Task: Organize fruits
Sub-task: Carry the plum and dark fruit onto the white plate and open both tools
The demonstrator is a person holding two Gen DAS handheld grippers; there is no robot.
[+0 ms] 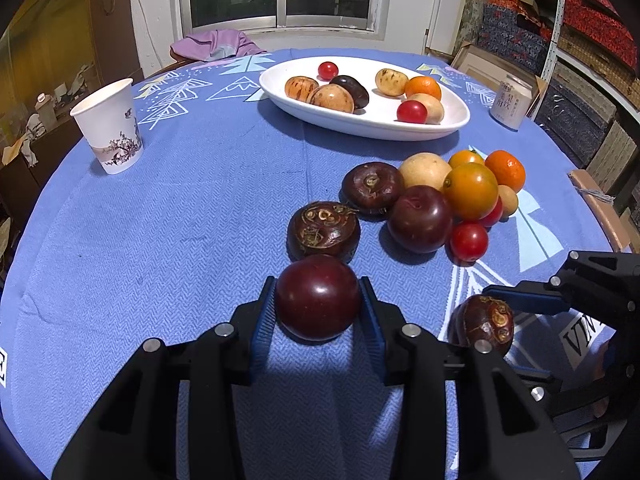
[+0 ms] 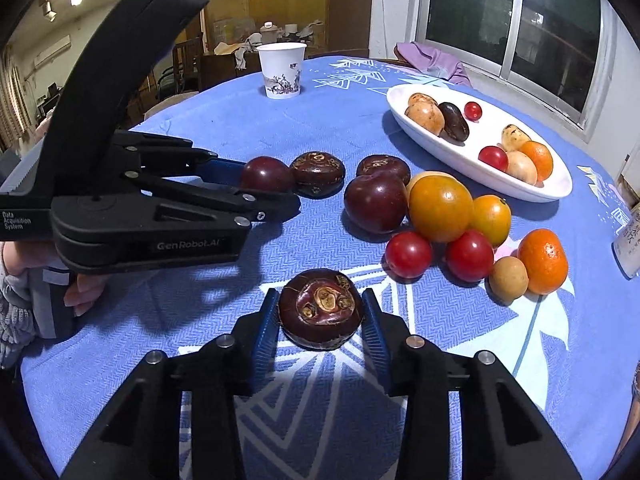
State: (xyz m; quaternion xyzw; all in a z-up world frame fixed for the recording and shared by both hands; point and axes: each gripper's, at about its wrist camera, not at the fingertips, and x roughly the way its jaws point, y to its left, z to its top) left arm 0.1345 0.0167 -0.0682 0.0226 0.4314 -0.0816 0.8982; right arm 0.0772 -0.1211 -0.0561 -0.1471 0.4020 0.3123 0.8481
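Observation:
My left gripper (image 1: 318,300) is shut on a dark red plum (image 1: 318,297) that rests on the blue tablecloth; it also shows in the right wrist view (image 2: 267,174). My right gripper (image 2: 320,312) is shut on a dark brown water chestnut (image 2: 321,307), also seen in the left wrist view (image 1: 485,322). A pile of loose fruit lies ahead: a second plum (image 1: 420,218), two more water chestnuts (image 1: 324,229), orange tomatoes (image 1: 471,190), red cherry tomatoes (image 1: 469,241) and a tangerine (image 1: 506,170). A white oval dish (image 1: 376,122) at the back holds several fruits.
A paper cup (image 1: 112,126) stands at the far left of the round table. A small white can (image 1: 510,104) stands right of the dish. Purple cloth (image 1: 216,44) lies at the table's far edge under the window. Shelves of boxes line the right wall.

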